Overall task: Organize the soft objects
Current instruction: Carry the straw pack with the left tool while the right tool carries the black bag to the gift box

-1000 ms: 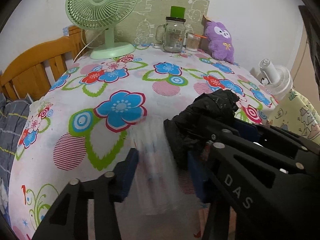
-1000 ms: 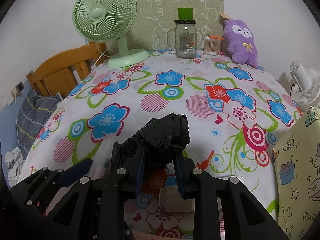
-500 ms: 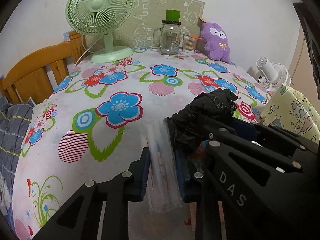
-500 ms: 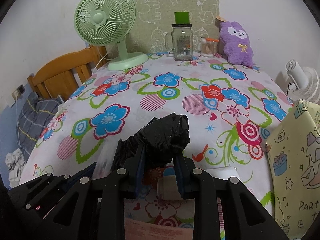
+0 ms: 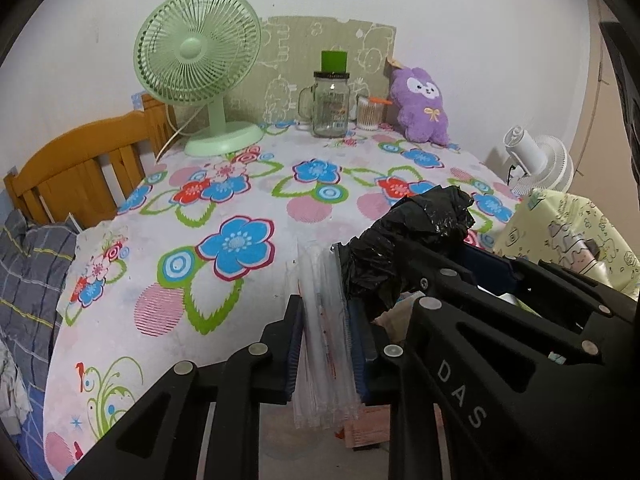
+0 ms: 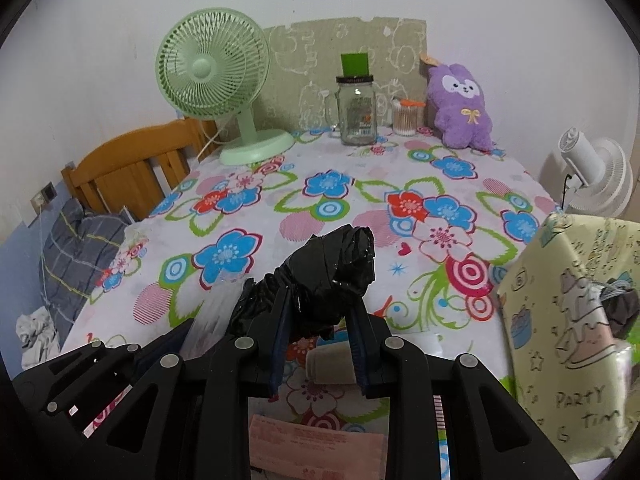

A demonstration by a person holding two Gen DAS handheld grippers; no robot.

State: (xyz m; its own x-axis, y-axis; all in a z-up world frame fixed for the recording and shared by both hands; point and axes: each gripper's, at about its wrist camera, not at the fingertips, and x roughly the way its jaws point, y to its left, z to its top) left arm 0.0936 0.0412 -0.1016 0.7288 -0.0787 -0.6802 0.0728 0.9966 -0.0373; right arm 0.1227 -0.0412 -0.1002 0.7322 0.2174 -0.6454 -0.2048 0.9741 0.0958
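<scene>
- Flowered tablecloth (image 5: 248, 216) is being seen spread over the whole table; green desk fan (image 5: 198, 44) is being used as landmark, at the far edge by the wall.
- Right of the fan: glass mug jar (image 5: 330, 106), cotton swab tub (image 5: 369, 112), then purple plush (image 5: 422, 106); white fan (image 6: 596, 176) is standing well right, off the table.
- Black plastic bag (image 6: 328, 276), crumpled, is being held well in front of the fan, above the near table edge, pinched narrow between the pads of the right gripper (image 6: 318, 344).
- Clear plastic sleeve (image 5: 324, 320) is being clamped by the left gripper (image 5: 324, 344); jaws are closing, pads already pressing on it, just beside the black bag.
- Both grippers are being kept almost touching side by side.
- Risk, judged: the slick sleeve is being held by an edge only, so it could be slipping out; the loose tail of the black bag could be getting caught between the left pads, or snagging the neighbouring gripper.
- Writing: "DAS" is being read on the right gripper's finger in the left view; "PARTY" on the yellow gift bag (image 6: 572, 320), far right of the fan. Jar label is too small to read.
</scene>
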